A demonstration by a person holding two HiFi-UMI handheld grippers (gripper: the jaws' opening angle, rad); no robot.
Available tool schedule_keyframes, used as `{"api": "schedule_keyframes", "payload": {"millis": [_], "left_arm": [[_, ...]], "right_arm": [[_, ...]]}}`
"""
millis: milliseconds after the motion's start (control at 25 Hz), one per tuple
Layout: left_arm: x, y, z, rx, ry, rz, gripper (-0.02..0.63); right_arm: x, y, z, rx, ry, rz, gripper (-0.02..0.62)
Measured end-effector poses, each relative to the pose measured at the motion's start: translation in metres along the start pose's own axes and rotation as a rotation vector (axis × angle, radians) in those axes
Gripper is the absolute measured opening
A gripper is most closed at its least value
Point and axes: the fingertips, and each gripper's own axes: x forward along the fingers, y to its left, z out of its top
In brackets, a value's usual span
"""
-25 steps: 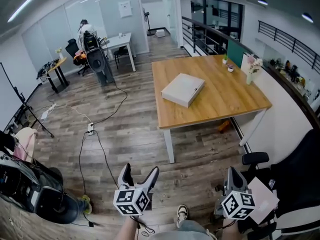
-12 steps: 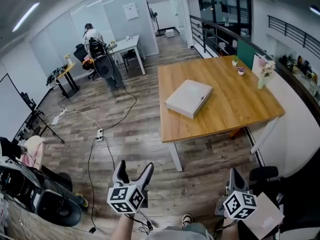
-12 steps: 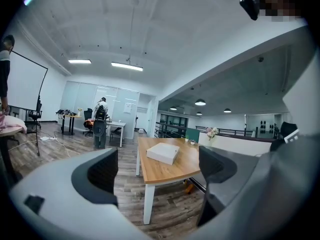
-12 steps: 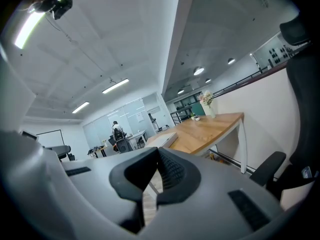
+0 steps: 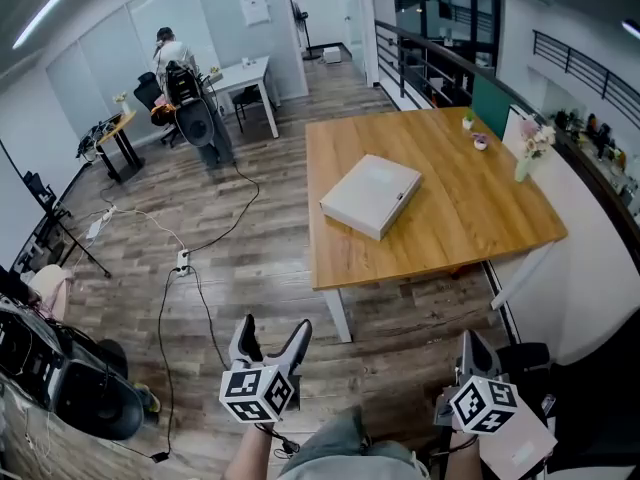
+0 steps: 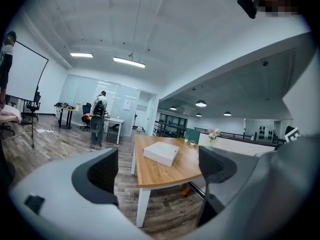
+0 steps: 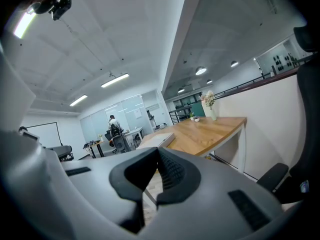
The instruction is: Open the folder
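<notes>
Currently nowhere near contact. Lower left of centre in head view: left gripper [image 5: 274, 333], jaws spread wide, nothing between them except floor and the far-off table [image 5: 450, 230]. Confirmed in left gripper view. Mid-frame, on the near-left part of the wooden top: folder [image 5: 371, 195], closed, lying flat, skewed to the table edges, well apart from both grippers. Reads as a thick, box-like binder with a pale hard cover. Probably stiff board, moderate weight, no flex or sag when lifted by one edge. Smooth finish, so likely slick under the pads and prone to sliding on the wood if pushed sideways. Not fragile by the look of it. Best hold, as a judgement: pinch only the top cover at its free long edge, opposite the spine, and hinge it up while pinning the lower part down with the other gripper. Cannot tell from here which long side carries the spine. Small dark mark on the cover near its right edge, maybe a closure, too small to call. Far right of the tabletop: vase of flowers [image 5: 527, 153], well clear of the swing. Lower right of head view: right gripper [image 5: 472, 356], jaws pressed together, gripping nothing, per right gripper view.
</notes>
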Motion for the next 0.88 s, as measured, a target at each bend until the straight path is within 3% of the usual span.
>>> {"api": "schedule_keyframes", "payload": {"millis": [320,880], "left_arm": [[0.074,0.017,0.000,0.064,-0.004,-0.035,0.511],[0.274,0.093,0.040,-0.001,0.021,-0.089,0.511]], "right_arm": [[0.076,0.003,0.011,-0.061,0.030,-0.012,0.002],[0.263,0.038,0.061,-0.094,0.018,-0.048,0.002]]}}
